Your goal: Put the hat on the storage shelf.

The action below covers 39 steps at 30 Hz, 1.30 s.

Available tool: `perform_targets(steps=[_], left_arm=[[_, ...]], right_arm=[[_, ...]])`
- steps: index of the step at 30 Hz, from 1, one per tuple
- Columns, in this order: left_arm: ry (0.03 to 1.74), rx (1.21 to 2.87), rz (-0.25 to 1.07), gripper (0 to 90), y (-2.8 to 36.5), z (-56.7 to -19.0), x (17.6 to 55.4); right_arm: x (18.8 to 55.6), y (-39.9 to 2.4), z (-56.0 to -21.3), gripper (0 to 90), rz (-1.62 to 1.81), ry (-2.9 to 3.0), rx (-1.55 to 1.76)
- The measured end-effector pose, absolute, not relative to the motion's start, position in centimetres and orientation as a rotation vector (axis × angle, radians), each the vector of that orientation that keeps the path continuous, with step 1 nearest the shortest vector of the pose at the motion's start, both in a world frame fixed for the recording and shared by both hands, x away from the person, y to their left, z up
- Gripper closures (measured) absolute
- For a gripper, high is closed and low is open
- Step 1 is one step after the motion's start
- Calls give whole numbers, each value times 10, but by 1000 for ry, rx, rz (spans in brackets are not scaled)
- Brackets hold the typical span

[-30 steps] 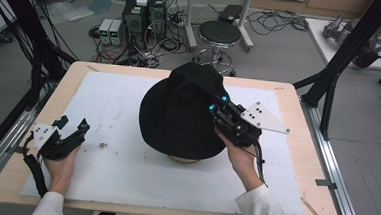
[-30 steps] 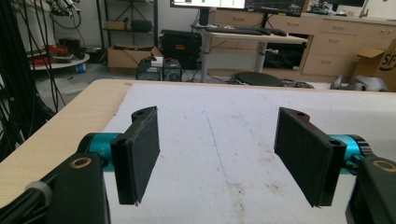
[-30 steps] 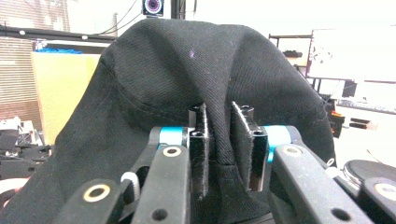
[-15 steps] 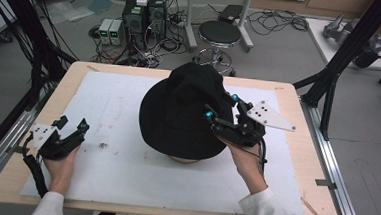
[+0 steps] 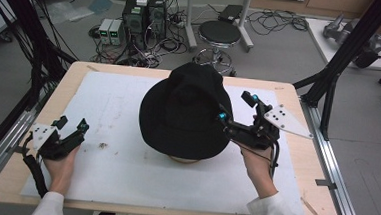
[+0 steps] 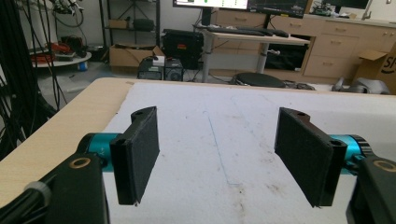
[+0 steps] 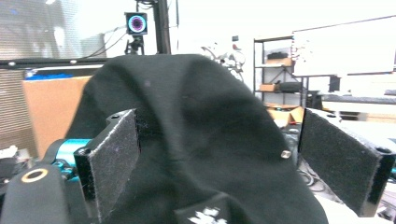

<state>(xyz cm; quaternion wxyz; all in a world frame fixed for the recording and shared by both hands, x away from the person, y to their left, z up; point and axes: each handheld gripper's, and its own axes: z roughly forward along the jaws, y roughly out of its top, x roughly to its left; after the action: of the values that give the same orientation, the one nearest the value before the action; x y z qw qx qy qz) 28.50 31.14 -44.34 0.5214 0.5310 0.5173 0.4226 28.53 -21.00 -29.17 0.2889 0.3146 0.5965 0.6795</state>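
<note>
A black bucket hat [image 5: 185,112] sits upright at the table's middle on a round wooden base [image 5: 185,160]. My right gripper [image 5: 237,107] is open at the hat's right brim, jaws pointing at it. In the right gripper view the hat [image 7: 196,140] rises between the wide-apart pads [image 7: 112,158] of my right gripper [image 7: 224,158]; a small metal eyelet [image 7: 286,154] sits near the right-hand jaw. Whether a pad touches the cloth I cannot tell. My left gripper [image 5: 73,124] rests open at the table's left edge. The left gripper [image 6: 219,140] holds nothing and faces bare white sheet.
A white sheet [image 5: 124,173] covers most of the wooden table [image 5: 14,177]. Black frame struts [image 5: 330,81] stand at the right corner and cables hang at the left. A stool [image 5: 219,34] and computer boxes [image 5: 144,14] are on the floor beyond the far edge.
My right gripper has slid to the right along the hat's brim and its jaws stand wider apart. The left gripper and the hat have not moved.
</note>
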Motion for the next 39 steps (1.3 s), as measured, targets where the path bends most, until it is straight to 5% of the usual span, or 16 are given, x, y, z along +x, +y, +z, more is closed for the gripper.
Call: perform_targets(steps=[20,39], left_arm=[[1243,1266,1019,309,310,-443,286],[1241,1268,1017,309,310,-443,285]], right_arm=[[272,-271,-318,115,1505,1406,1102],[276,-288,-387,115,1385,1383,1333]])
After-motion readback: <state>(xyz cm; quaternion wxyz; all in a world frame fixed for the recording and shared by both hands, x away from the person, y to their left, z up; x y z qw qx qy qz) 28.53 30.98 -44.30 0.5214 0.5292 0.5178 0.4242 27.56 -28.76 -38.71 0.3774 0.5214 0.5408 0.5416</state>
